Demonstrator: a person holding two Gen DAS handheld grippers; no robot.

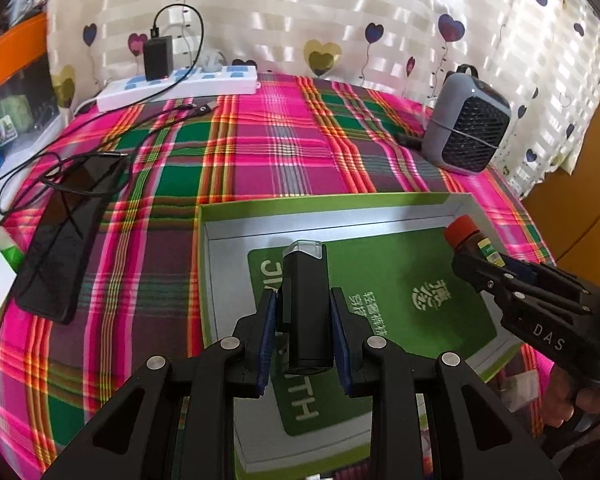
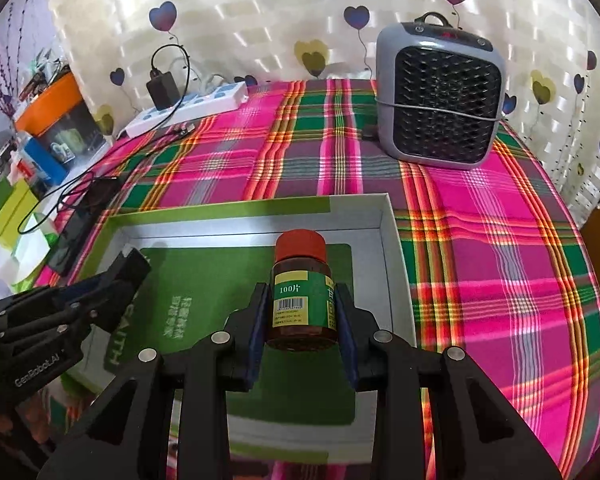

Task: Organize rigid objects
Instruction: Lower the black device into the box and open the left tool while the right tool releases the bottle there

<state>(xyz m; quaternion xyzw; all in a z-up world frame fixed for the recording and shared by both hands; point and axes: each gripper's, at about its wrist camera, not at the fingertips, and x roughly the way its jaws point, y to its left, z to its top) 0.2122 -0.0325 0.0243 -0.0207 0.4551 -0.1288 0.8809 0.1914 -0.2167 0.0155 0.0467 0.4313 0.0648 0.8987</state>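
Pill bottle (image 2: 301, 292) clamped between right hand-held gripper (image 2: 302, 304) pads, above box (image 2: 392, 232)

Black device (image 1: 306, 312), red-capped bottle (image 2: 302, 290) above green box (image 2: 396, 264)

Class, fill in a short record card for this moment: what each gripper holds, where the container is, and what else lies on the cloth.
left gripper: shut on a black stick-shaped device with a clear cap
right gripper: shut on a brown pill bottle with a red cap
container: open green box, both items held above it
box contents: green printed sheet on its floor
left of box: black phone, cable attached
far edge: white power strip, grey heater
surface: plaid cloth
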